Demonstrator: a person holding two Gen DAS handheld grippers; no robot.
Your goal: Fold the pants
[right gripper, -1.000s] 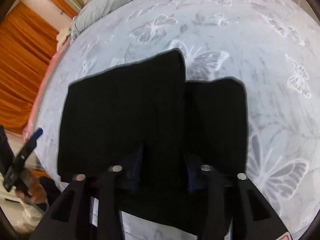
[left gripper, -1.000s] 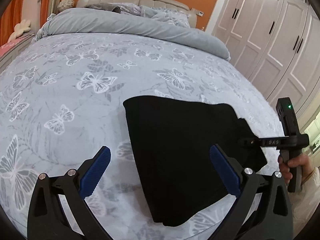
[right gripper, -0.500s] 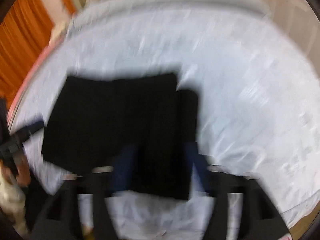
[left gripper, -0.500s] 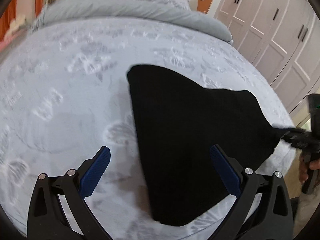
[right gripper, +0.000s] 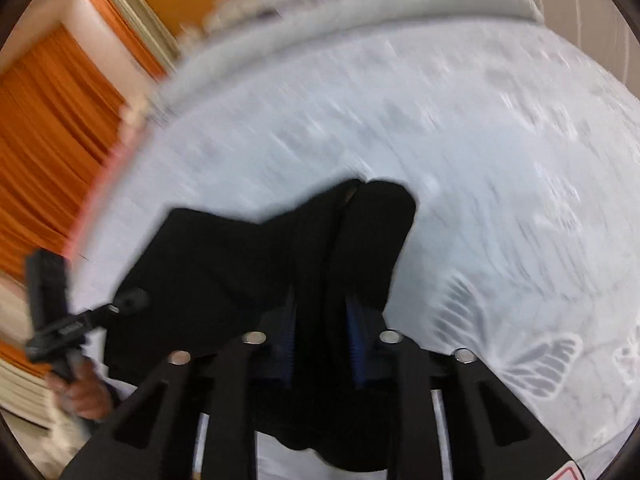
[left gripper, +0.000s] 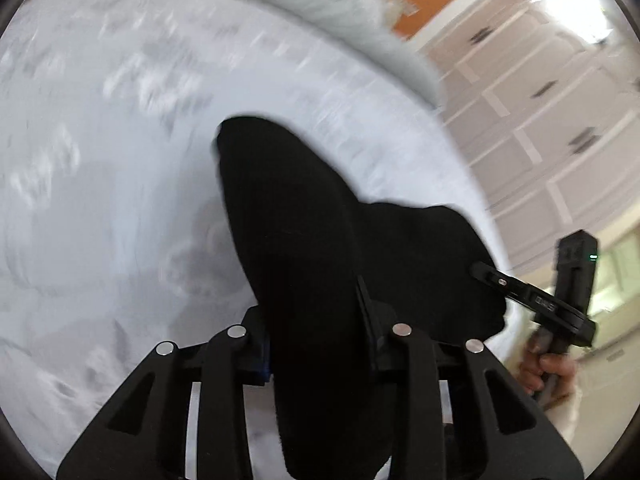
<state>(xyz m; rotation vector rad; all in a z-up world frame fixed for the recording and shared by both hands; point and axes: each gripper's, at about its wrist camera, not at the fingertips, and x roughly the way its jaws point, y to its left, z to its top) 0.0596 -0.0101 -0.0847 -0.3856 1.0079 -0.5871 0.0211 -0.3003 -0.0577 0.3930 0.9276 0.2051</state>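
Note:
The black pants (left gripper: pixel 304 232) lie partly folded on the bed, near its front edge. My left gripper (left gripper: pixel 316 344) is shut on one near corner of the pants and lifts it. My right gripper (right gripper: pixel 322 340) is shut on the other near corner of the pants (right gripper: pixel 248 268), and the cloth bunches between its blue pads. Each gripper shows in the other's view: the right one (left gripper: pixel 480 270) at the right, the left one (right gripper: pixel 134 300) at the left. The pants hang taut between them. Both views are blurred by motion.
The bed carries a pale butterfly-print cover (left gripper: pixel 100 160) with a grey duvet (left gripper: pixel 340 4) at its head. White wardrobe doors (left gripper: pixel 540 92) stand to the right. Orange curtains (right gripper: pixel 44 120) hang to the left.
My left gripper was open above the pants and has shut on their near corner. Both grippers have lifted the near edge, and the pants have bunched up off the bed.

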